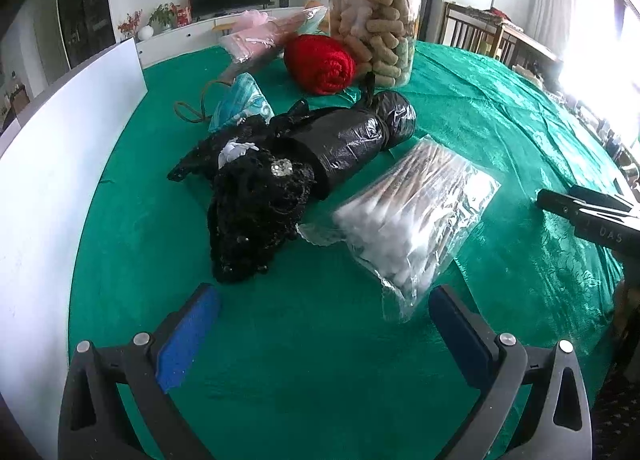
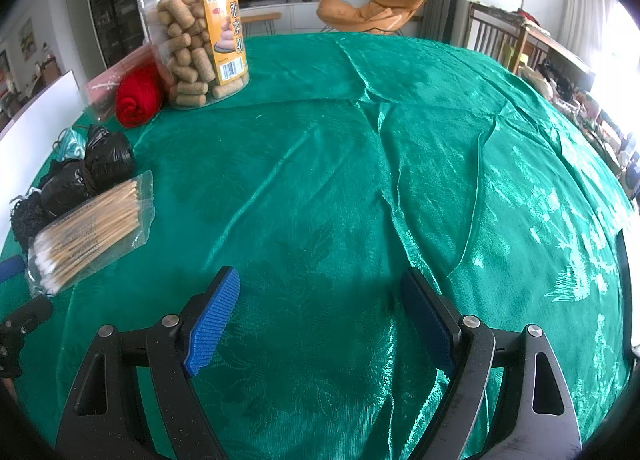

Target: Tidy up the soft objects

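Two empty grippers, soft things not yet sorted.

Nothing looks organized so far: a black lace bundle (image 1: 256, 211), a rolled black plastic bag (image 1: 352, 139), a cotton swab packet (image 1: 408, 215), a red yarn ball (image 1: 320, 63) and a pink pouch (image 1: 256, 35) lie clustered mid-frame on the green-clothed desk (image 1: 500, 107) by a snack jar (image 1: 374, 19). The left gripper (image 1: 324, 324) has its jaws wide apart, holding nothing, with lace and swabs just above them in frame. The right gripper (image 2: 320, 316) is likewise spread and empty over bare cloth, the pile at far left.
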The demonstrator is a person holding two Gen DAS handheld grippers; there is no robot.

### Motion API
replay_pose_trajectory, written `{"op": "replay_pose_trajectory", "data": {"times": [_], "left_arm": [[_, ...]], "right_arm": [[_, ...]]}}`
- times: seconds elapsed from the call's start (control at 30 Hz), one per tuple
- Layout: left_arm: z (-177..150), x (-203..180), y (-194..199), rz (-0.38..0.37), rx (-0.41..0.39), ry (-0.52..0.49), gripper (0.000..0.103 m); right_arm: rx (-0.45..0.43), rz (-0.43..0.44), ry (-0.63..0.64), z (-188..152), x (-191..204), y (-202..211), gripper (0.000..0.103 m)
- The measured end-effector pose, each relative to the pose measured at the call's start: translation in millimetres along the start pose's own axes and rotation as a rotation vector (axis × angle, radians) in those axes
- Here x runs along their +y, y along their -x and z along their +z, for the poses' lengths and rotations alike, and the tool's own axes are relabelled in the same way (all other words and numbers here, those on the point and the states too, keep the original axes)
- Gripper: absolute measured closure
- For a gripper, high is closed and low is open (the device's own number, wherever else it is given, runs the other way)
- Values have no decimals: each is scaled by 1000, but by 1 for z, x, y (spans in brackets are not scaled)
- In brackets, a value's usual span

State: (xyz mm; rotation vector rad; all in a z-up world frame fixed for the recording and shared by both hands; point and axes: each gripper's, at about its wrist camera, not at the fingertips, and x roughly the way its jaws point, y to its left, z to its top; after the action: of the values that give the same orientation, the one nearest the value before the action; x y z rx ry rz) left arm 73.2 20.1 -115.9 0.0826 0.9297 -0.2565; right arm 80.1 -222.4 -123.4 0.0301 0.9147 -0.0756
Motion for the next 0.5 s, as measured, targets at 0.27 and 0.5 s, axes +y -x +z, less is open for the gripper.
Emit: {"op": "replay_pose_trajectory", "data": {"times": [0.27, 0.5], "left_arm": [[0, 0, 0, 0, 0, 0, 0], [0, 0, 0, 3, 1, -3, 0]], "right_arm": [[0, 0, 0, 0, 0, 0, 17], [1, 0, 1, 0, 0, 0, 17]]}}
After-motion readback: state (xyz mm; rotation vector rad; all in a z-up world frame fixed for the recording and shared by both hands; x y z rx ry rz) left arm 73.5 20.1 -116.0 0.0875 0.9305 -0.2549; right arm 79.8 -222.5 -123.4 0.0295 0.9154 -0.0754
